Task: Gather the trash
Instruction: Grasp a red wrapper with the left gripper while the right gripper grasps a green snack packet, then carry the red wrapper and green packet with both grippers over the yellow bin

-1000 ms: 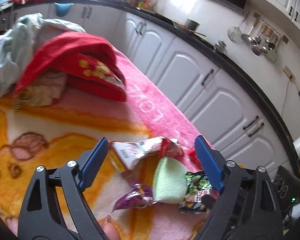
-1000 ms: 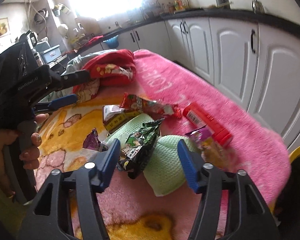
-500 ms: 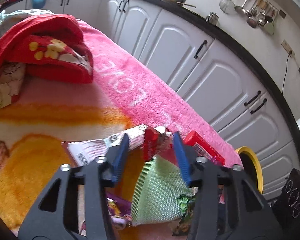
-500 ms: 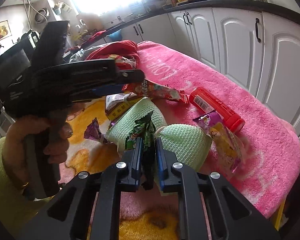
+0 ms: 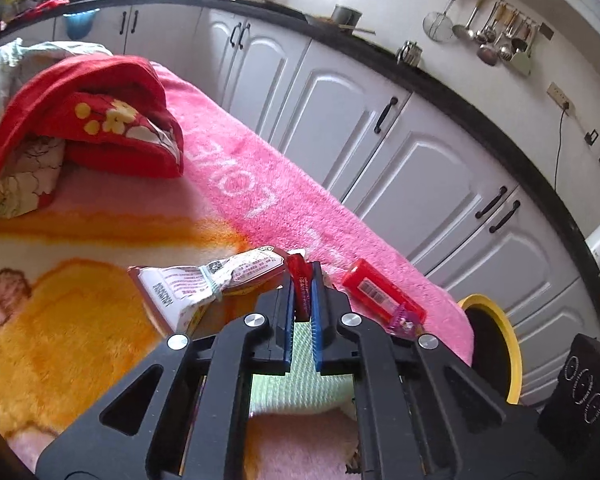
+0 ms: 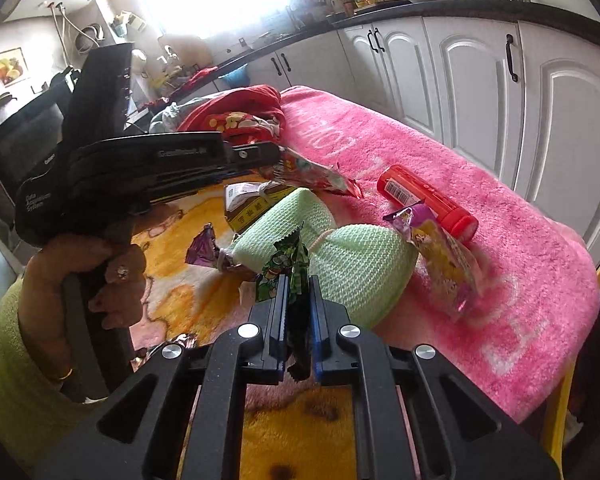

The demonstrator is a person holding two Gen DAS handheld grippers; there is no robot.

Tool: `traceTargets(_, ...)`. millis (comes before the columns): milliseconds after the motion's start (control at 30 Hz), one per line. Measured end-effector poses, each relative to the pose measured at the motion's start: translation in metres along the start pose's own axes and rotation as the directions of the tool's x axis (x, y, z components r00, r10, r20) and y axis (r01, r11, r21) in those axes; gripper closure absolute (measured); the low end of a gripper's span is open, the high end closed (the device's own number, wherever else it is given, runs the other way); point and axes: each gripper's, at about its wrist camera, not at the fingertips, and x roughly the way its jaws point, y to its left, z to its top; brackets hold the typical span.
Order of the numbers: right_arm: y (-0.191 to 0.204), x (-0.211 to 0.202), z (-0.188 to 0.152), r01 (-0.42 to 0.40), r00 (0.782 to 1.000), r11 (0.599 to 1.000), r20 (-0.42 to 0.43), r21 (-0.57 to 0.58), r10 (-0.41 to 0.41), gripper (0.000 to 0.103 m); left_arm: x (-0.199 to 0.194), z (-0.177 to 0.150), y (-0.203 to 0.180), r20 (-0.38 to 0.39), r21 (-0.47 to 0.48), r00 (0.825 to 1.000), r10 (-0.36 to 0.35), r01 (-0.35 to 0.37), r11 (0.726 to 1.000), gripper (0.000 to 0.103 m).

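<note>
My left gripper (image 5: 303,276) has its jaws closing on the red end of a long red-and-white snack wrapper (image 5: 220,280), and the blue pads pinch it. The same left gripper (image 6: 268,160) shows in the right wrist view, held by a hand (image 6: 100,264) over that red wrapper (image 6: 316,178). My right gripper (image 6: 296,284) has its jaws closing on a green snack wrapper (image 6: 290,260), which stands upright between the pads. A red tube (image 6: 424,196), a purple-and-yellow packet (image 6: 444,256) and a small purple wrapper (image 6: 204,248) lie loose on the pink blanket (image 6: 500,280).
Two pale green mesh cloths (image 6: 360,264) lie among the wrappers, beside a small printed box (image 6: 248,204). A red pillow (image 5: 100,120) sits at the blanket's far end. A yellow-rimmed bin (image 5: 496,344) stands past the blanket's right edge, below white cabinets (image 5: 420,168).
Both grippers went from open to shut. The left moved forward and closed on the red wrapper's end. The right closed on the green wrapper, which now stands lifted between its pads.
</note>
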Motion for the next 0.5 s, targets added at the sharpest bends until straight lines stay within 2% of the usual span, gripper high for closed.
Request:
traceTargets(233,0.002,-0.019,-0.008,-0.011,1.000,1.000,0.020,-0.004,0.012,0.094,-0.043,-0.012,-0.008,0.105,-0.007,0.994,0.001,0.000,1.000,0.100)
traceTargets(500,0.004,-0.040,-0.009,-0.006,0.998,1.000,0.055,-0.009,0.006,0.094,-0.088,-0.027,-0.019,0.204,-0.011,0.979,0.012,-0.010,1.000,0.100)
